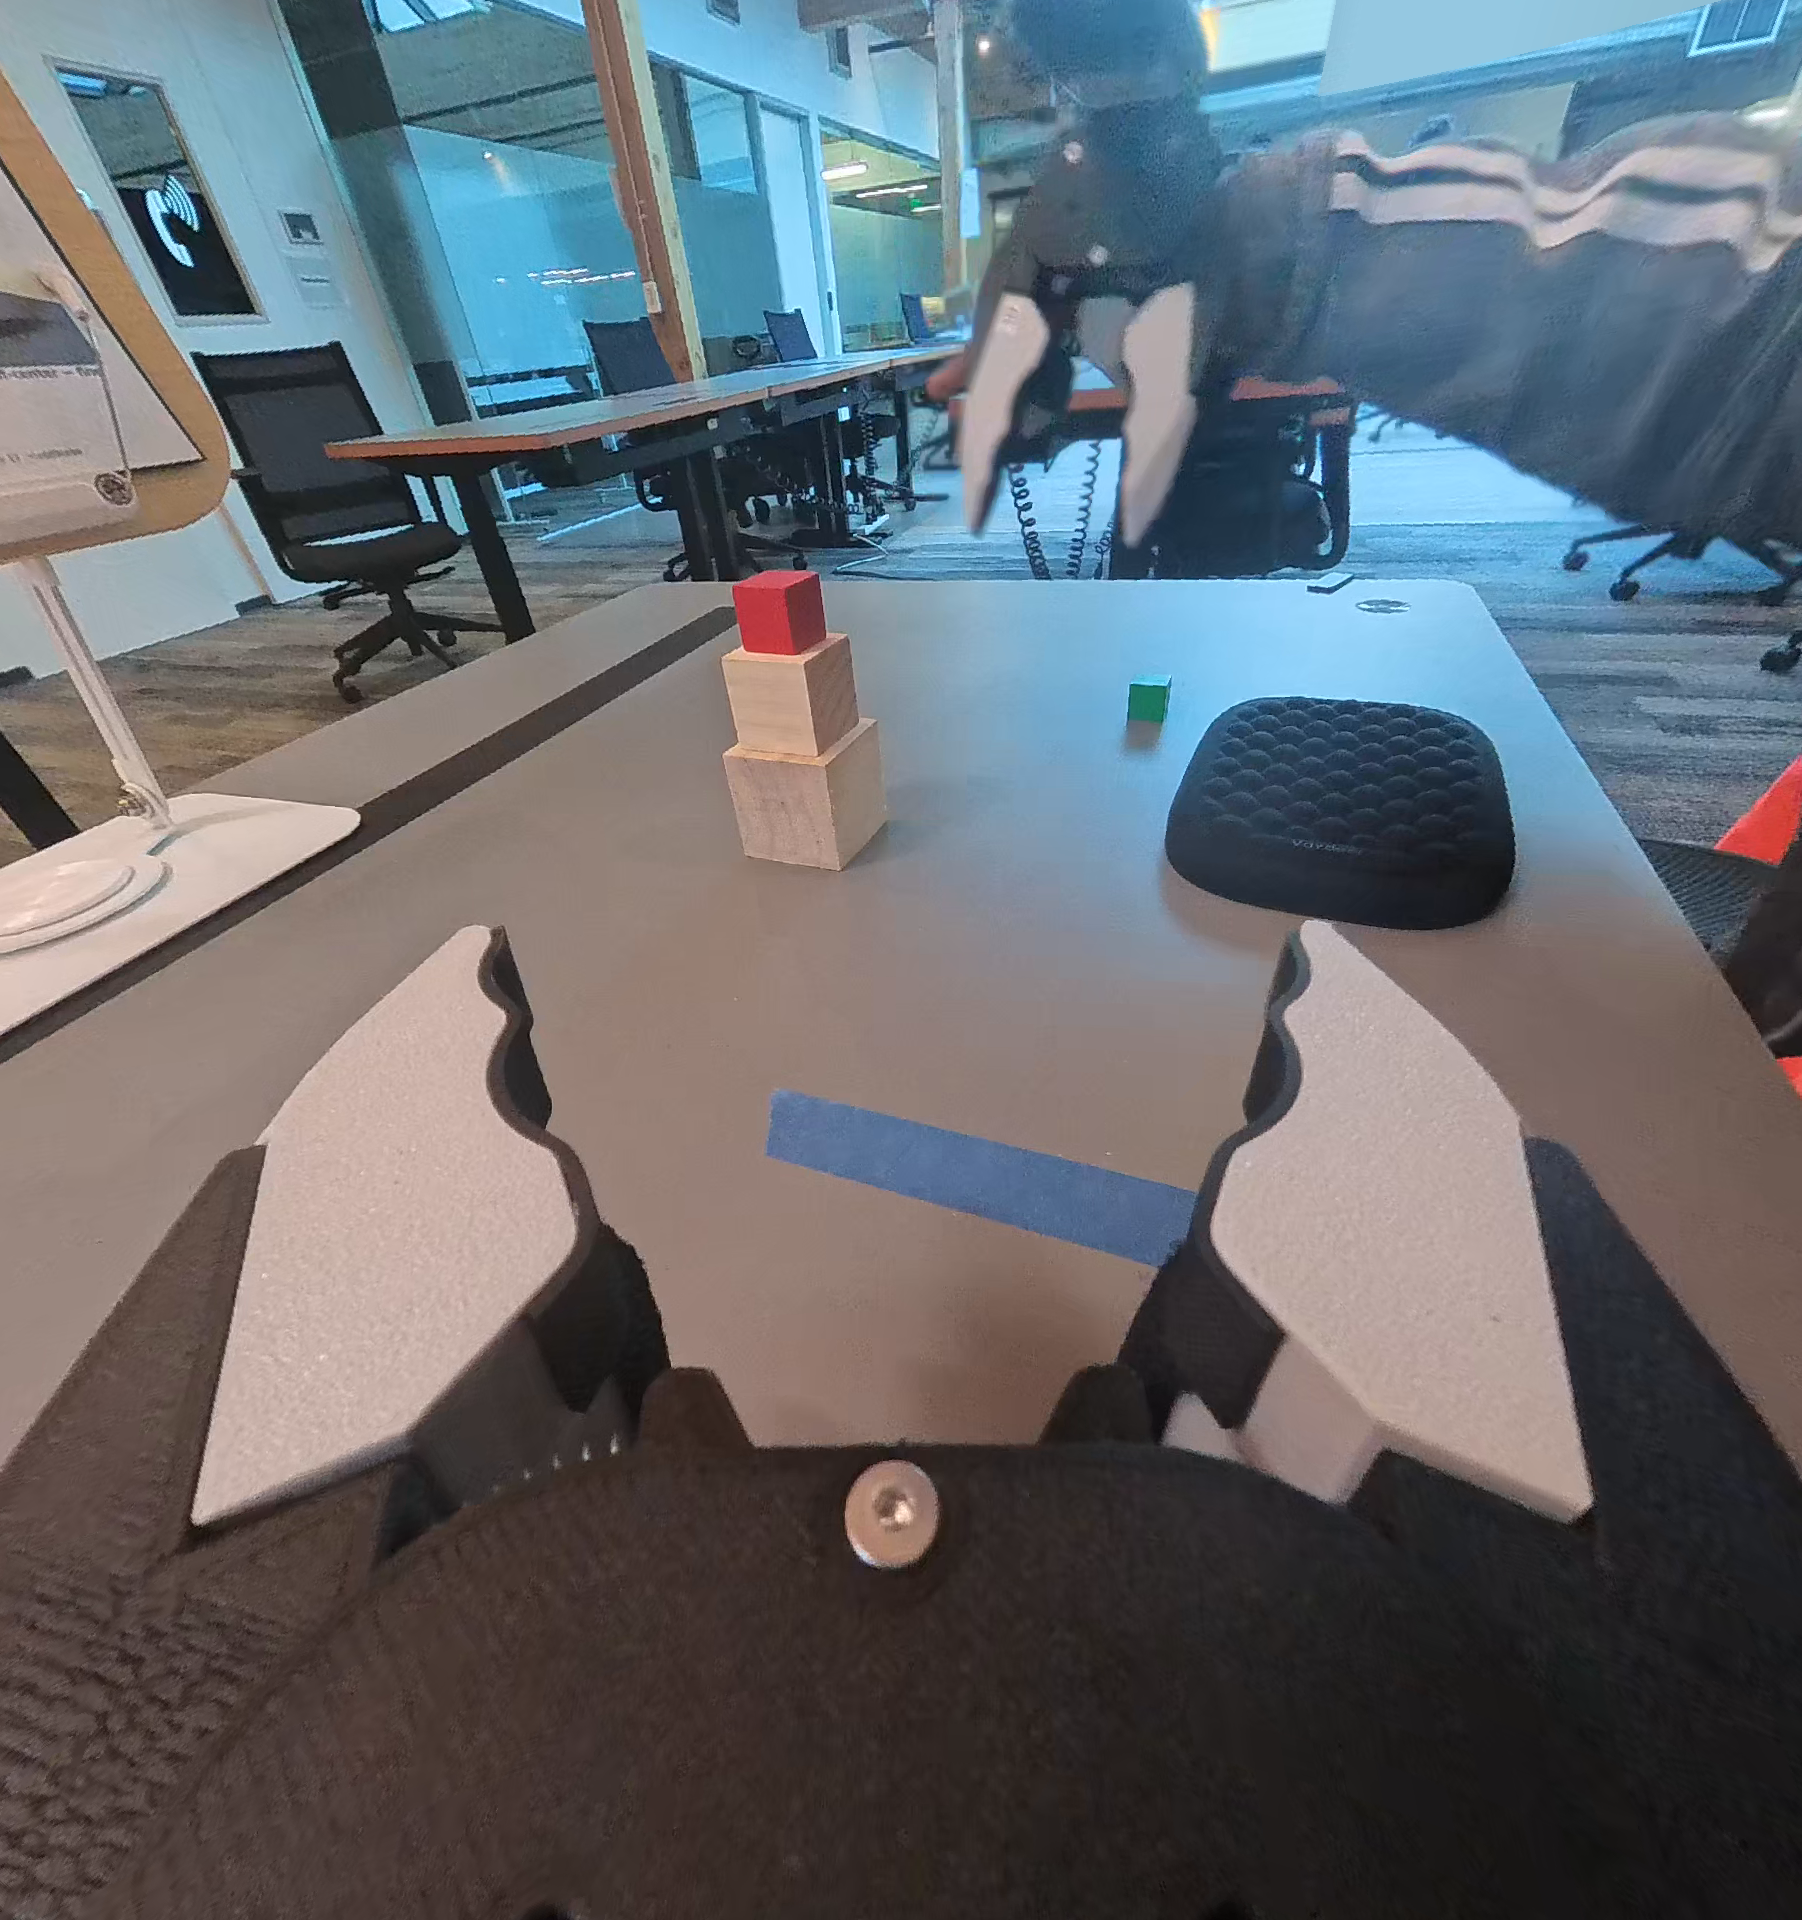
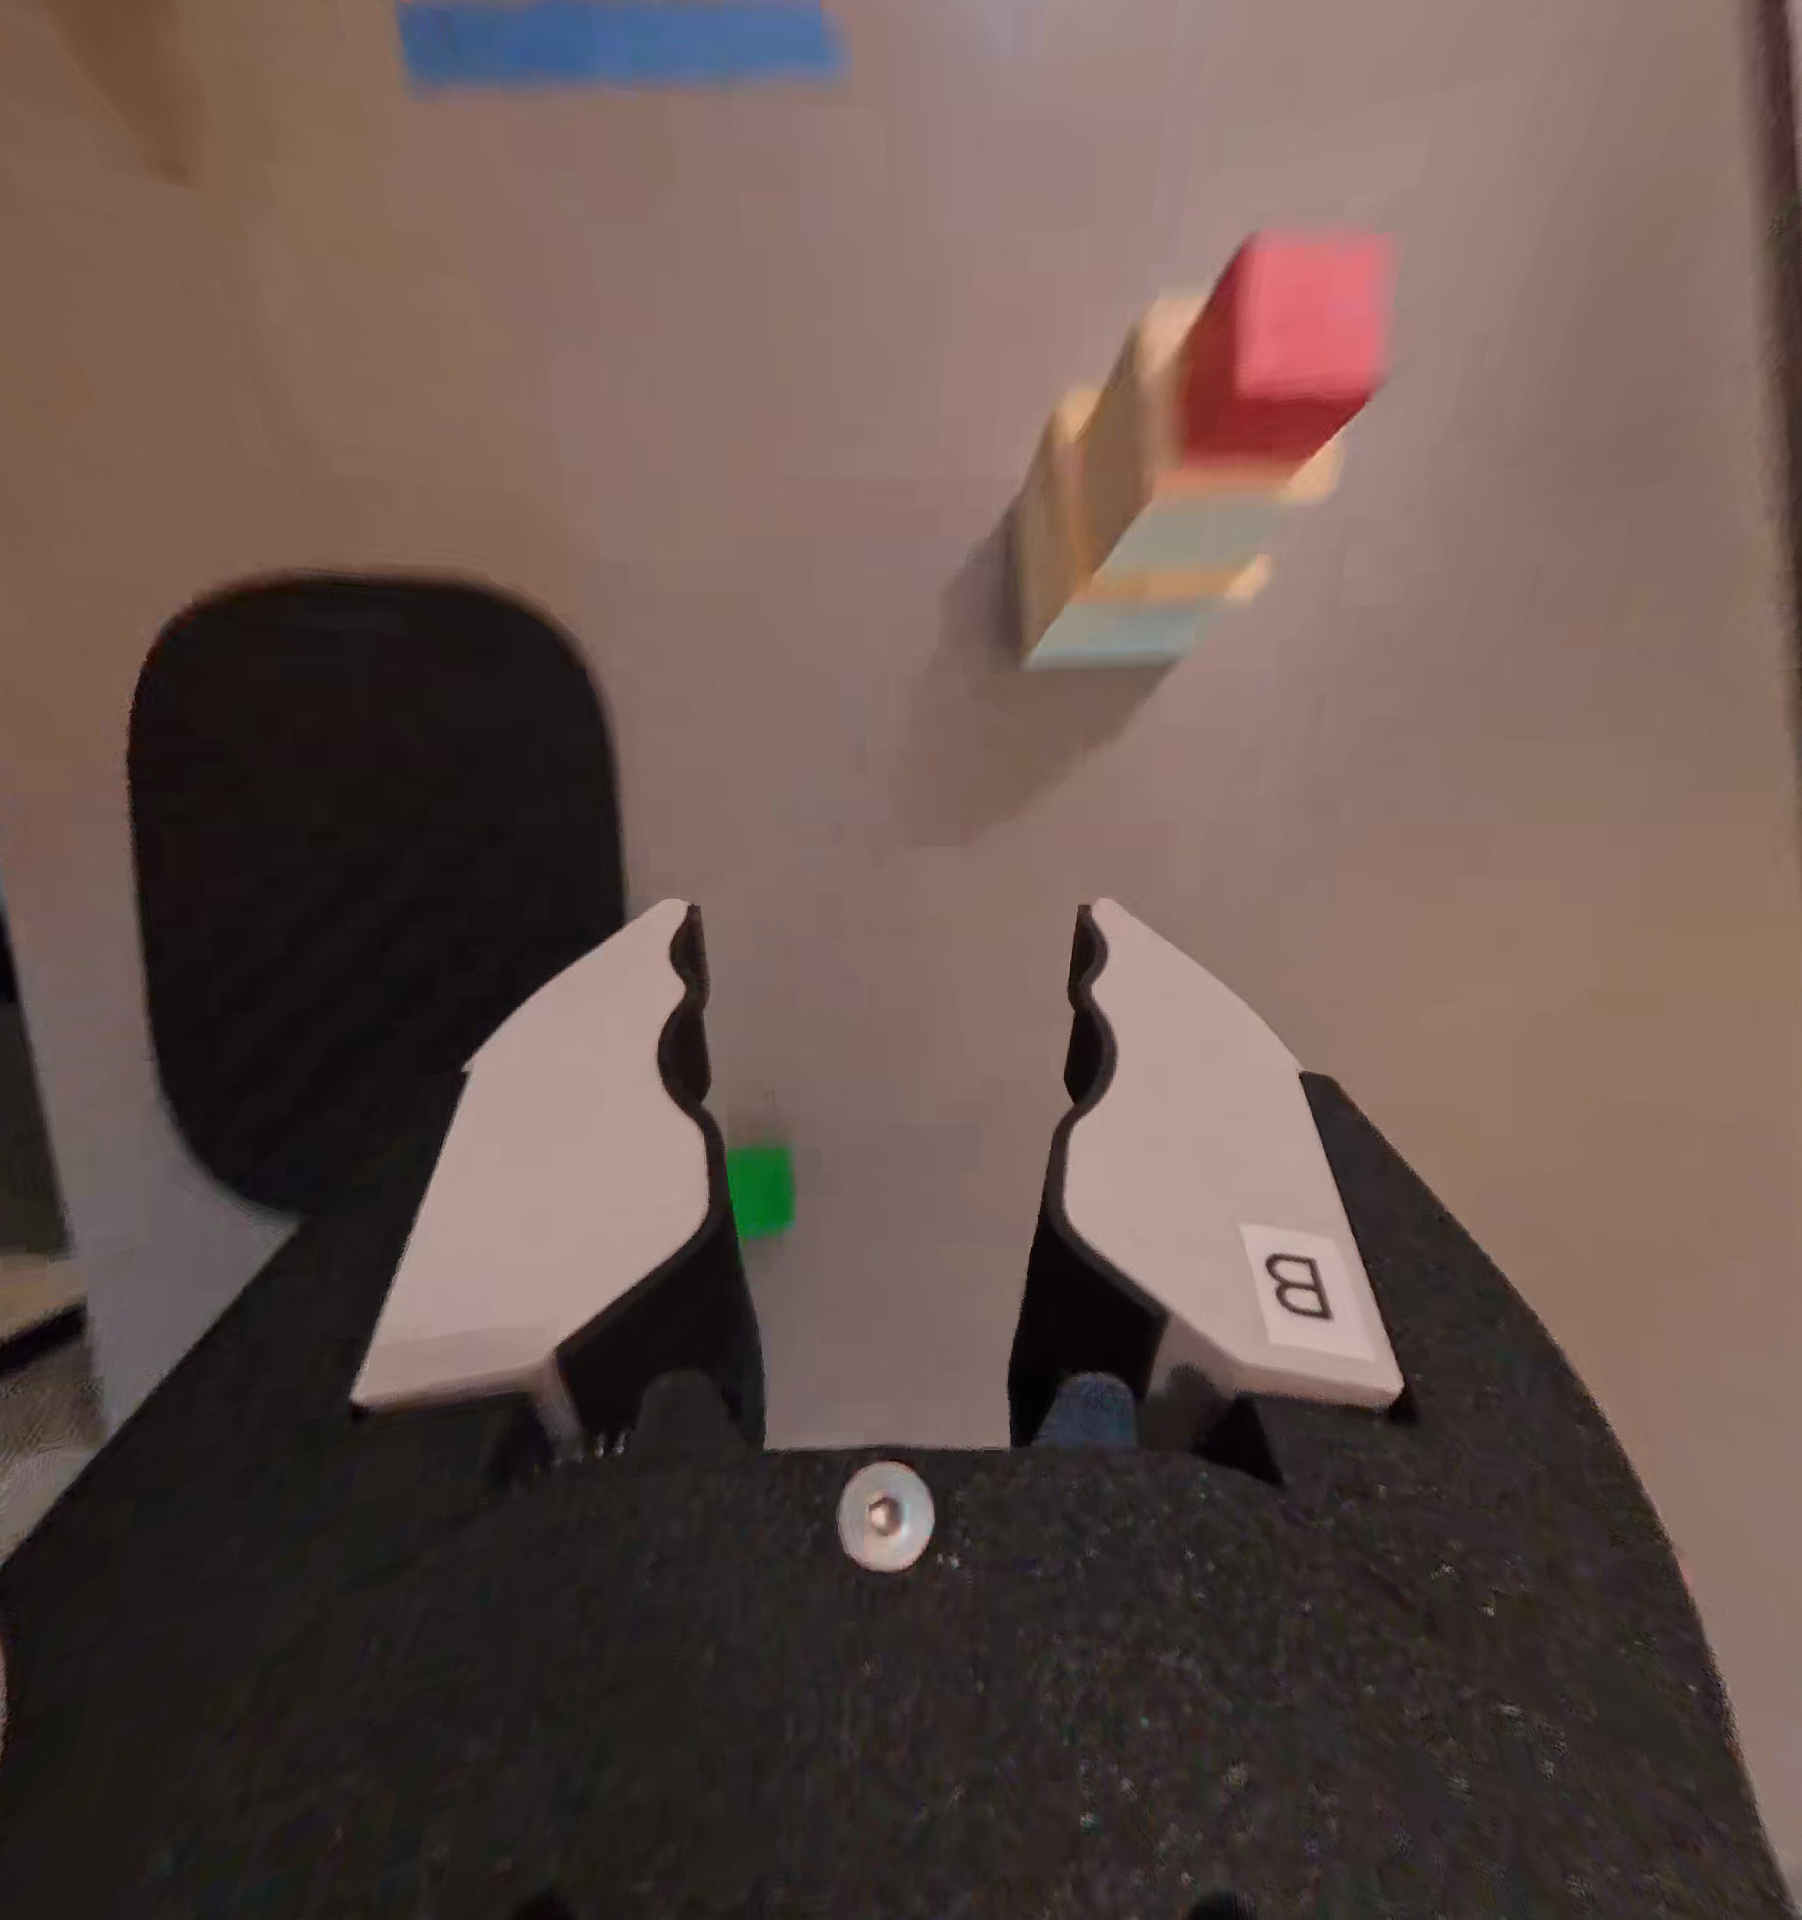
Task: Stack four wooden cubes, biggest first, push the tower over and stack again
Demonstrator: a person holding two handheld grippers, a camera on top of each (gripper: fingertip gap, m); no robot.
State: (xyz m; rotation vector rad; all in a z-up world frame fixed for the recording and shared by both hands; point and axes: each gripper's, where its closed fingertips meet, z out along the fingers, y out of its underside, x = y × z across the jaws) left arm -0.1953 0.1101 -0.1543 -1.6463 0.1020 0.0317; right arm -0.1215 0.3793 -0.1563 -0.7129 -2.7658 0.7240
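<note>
Standing at the far left of the grey table [image 1: 980, 987] is a white stand base [image 1: 149, 862] carrying a tilted board, with a dark strip [image 1: 523, 727] running along the tabletop beside it. The left gripper [image 1: 897, 935] hovers low over the near part of the table, its two white fingers [image 1: 409, 1195] spread wide with nothing between them but bare surface and a strip of blue tape [image 1: 980, 1174]. Further in, three cubes form a tower: a large pale wooden cube [image 1: 803, 795] on the table, a smaller pale wooden cube [image 1: 788, 691] on top of it, and a red cube [image 1: 778, 613] on top of that. To the right, a small green cube [image 1: 1148, 698] sits alone on the table, well apart from the tower and just beside a black textured pad [image 1: 1344, 810]. Above that area the right gripper [image 2: 886, 925] points down at the table, blurred, its fingers [image 2: 1188, 1122] apart and holding nothing; the green cube lies on the table below them.
</note>
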